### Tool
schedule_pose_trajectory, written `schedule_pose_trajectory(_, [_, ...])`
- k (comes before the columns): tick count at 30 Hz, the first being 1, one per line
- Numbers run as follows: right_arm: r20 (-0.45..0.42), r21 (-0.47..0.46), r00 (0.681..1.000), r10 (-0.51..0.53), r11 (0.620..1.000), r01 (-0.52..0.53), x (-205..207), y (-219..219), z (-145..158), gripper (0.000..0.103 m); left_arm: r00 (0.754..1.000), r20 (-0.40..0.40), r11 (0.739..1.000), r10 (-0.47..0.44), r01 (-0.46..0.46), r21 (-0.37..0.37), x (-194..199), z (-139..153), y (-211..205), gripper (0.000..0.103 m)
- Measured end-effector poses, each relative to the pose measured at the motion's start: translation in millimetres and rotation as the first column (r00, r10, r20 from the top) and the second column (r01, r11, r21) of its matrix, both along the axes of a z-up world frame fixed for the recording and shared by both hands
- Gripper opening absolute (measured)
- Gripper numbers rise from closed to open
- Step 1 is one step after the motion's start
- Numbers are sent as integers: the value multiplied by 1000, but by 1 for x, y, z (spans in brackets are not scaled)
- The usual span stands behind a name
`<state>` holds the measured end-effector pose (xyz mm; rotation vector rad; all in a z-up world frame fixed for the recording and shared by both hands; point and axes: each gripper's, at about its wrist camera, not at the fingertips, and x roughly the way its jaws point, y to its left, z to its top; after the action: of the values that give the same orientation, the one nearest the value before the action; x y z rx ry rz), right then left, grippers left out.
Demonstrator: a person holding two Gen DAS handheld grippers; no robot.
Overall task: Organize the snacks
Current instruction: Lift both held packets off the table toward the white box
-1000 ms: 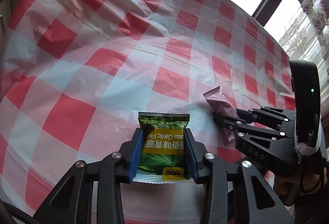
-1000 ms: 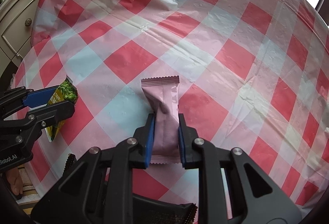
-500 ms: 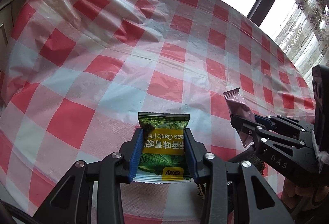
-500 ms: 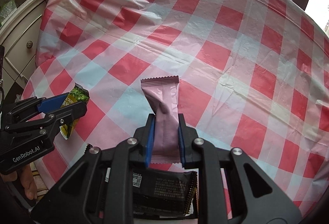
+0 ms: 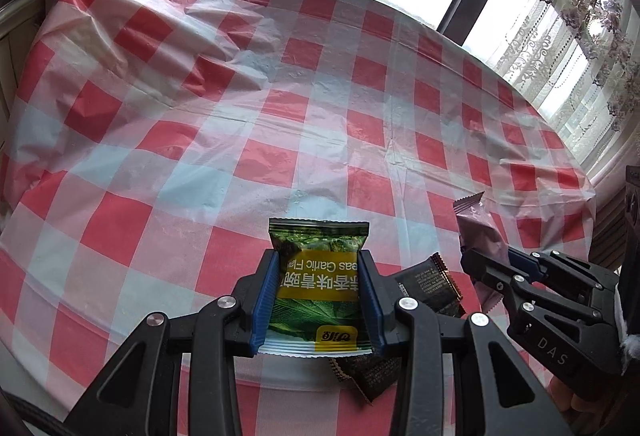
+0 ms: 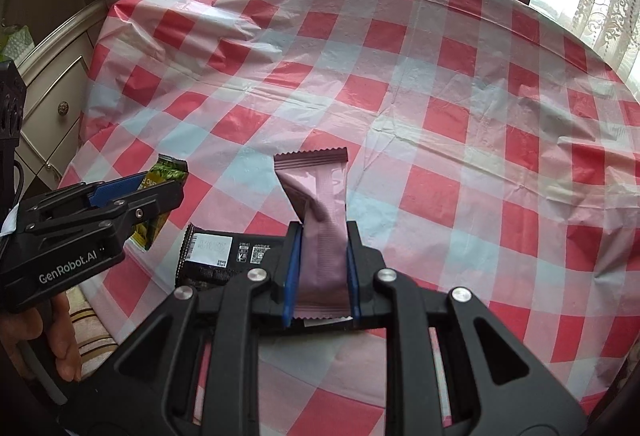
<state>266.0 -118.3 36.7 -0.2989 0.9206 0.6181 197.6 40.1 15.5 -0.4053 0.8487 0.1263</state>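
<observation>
My left gripper is shut on a green garlic-pea snack packet and holds it above the near edge of the round table. My right gripper is shut on a pink snack bar, also held up over the near edge. Each gripper shows in the other's view: the right one with the pink bar to the right, the left one with the green packet to the left. A black snack packet lies on the table under both grippers; it also shows in the left wrist view.
The table wears a red, white and pale blue checked plastic cloth, creased at the far left. Windows and a lace curtain stand behind it. A cream cabinet stands to the left of the table.
Both grippers have pulled back and up from the table with their snacks still held. More of the table and window shows, and the black packet below has come into view.
</observation>
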Motion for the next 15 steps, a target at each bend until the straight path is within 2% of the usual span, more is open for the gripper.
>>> schedule_pose_trajectory(7, [-10, 2, 997, -70, 998, 70, -24, -37, 2, 24, 996, 1, 996, -89, 89, 16, -9, 8, -40, 40])
schedule_pose_trajectory(15, [-31, 14, 989, -143, 990, 143, -50, -82, 2, 24, 979, -13, 978, -205, 205, 38, -18, 15, -90, 40])
